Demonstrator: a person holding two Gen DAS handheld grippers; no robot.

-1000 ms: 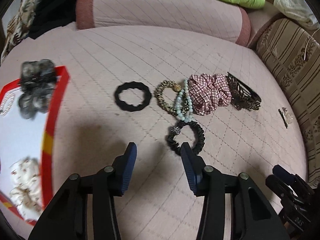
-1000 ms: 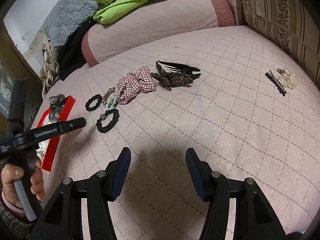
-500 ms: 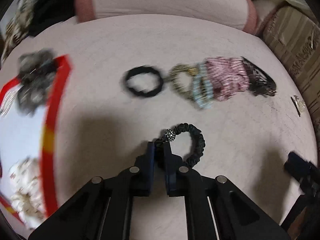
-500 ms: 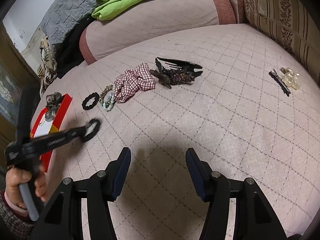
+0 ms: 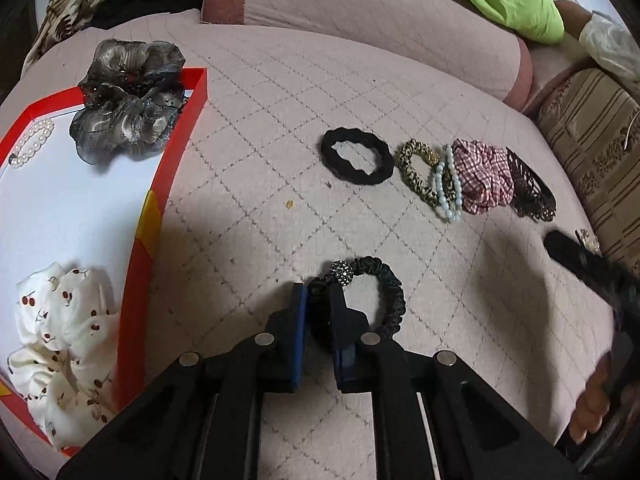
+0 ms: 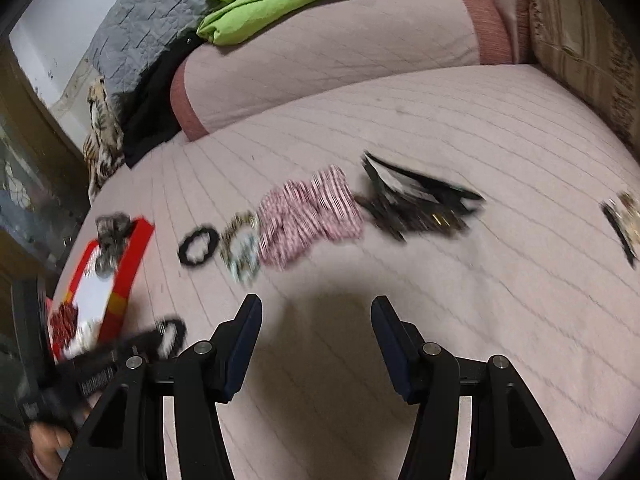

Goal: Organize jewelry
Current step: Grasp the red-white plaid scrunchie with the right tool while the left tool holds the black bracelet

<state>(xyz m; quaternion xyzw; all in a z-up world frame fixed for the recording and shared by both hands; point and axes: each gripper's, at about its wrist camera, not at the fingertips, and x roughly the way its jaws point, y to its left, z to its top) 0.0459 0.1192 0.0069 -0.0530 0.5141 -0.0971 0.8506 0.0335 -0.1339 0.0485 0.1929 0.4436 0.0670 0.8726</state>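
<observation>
Gripping the black hair tie (image 5: 376, 296), the left gripper (image 5: 319, 300) is clamped on its band. Next: carry toward the red tray (image 5: 176, 144) at 10 o'clock. Right gripper (image 6: 316, 316), view blurred, appears spread and empty.

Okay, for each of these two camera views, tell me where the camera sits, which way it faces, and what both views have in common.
Left wrist: sits on the left tongs, facing forward over the pink quilt; they are shut on the black beaded hair tie, with the red tray left of them.
Right wrist: sits on the open, empty right tongs, facing the plaid scrunchie; the person's left hand shows at lower left.
Shared: tray, black ring hair tie, plaid scrunchie, held tie.
</observation>
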